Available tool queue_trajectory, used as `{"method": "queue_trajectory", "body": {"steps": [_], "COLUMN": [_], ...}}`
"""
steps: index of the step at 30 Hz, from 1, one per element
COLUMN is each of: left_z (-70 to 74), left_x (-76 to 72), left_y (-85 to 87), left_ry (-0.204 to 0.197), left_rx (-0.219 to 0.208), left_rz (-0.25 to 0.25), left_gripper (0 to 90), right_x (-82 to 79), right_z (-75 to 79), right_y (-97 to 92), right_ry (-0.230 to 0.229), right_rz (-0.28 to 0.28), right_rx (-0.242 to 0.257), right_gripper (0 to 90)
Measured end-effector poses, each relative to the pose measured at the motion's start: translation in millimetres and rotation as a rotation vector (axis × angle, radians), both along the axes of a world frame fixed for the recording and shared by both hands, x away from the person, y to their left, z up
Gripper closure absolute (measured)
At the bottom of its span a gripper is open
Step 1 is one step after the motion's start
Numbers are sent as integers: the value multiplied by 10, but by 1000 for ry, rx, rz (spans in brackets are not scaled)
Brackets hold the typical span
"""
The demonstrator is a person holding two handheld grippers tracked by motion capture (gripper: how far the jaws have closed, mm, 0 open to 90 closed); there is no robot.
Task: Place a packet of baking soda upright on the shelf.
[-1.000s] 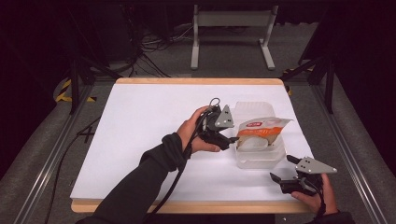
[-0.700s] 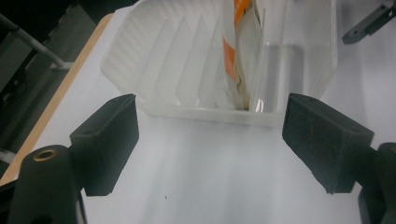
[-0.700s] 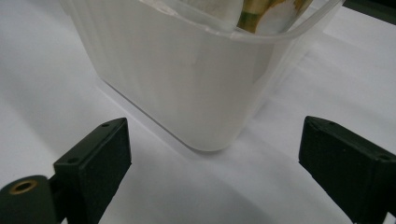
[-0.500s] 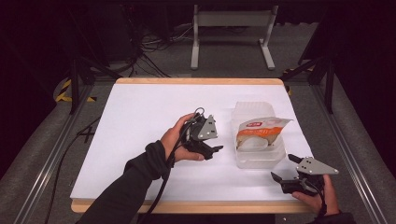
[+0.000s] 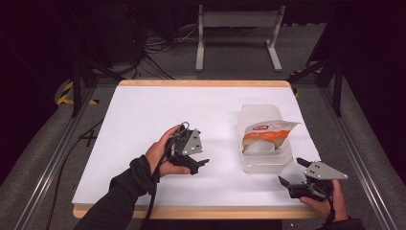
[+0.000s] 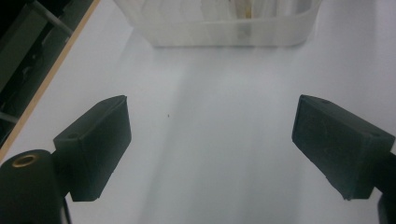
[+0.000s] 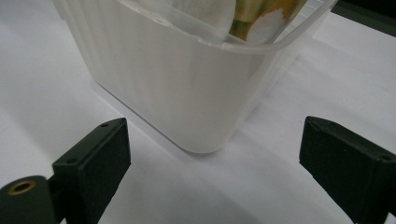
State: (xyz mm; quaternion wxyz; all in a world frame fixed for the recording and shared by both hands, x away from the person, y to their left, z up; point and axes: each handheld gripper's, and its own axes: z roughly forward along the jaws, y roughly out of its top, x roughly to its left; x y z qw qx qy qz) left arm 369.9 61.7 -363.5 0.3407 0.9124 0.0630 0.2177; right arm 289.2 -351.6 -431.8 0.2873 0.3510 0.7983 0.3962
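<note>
A translucent plastic container (image 5: 253, 163) stands right of centre on the white table (image 5: 143, 120). In it lies an orange and white bag (image 5: 268, 134), which sticks out over the rim. My left gripper (image 5: 200, 165) is held low over the table, left of the container and well apart from it, jaws pointing right. In the left gripper view the left gripper (image 6: 212, 109) is open and empty, with the container (image 6: 224, 28) ahead. My right gripper (image 5: 290, 171) sits near the front right corner, just in front of the container. It (image 7: 215, 128) is open and empty, facing the container's corner (image 7: 177, 84) and bag (image 7: 261, 14).
The table's wooden front edge (image 5: 201, 212) lies just below both hands. A metal stand (image 5: 237, 33) and loose cables (image 5: 158, 52) are on the floor behind the table. Metal rails (image 5: 57, 153) run along both sides.
My left gripper has drawn back from the container, moving left and toward the front of the table. The right gripper has stayed where it was.
</note>
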Motion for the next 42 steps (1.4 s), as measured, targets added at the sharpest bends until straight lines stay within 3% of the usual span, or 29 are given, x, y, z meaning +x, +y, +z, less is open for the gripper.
{"method": "queue_trajectory", "body": {"steps": [4,10,18,26,37,42], "left_z": [-82,-201,-328,-440,-515,-575], "left_x": [-46,-89,-152,-219,-264,-277], "left_y": [144,429,943,1354,1756,1975], "left_ry": [-10,-11,3,22,40,51], "left_rx": [15,-23,-75,-85,-112,-159], "left_rz": [25,75,150,212,288,349], "left_gripper": [119,111,111,108,105,106], "right_x": [2,2,2,5,13,18], "right_z": [-2,-1,-1,-3,-9,-16], "right_y": [6,12,18,29,17,8], "right_ry": [-1,-4,-8,-6,-4,-5], "right_rz": [-1,-6,-11,-12,-19,-23], "right_rx": [-3,-12,-23,-33,-39,-36], "right_gripper": [94,94,94,92,91,90]}}
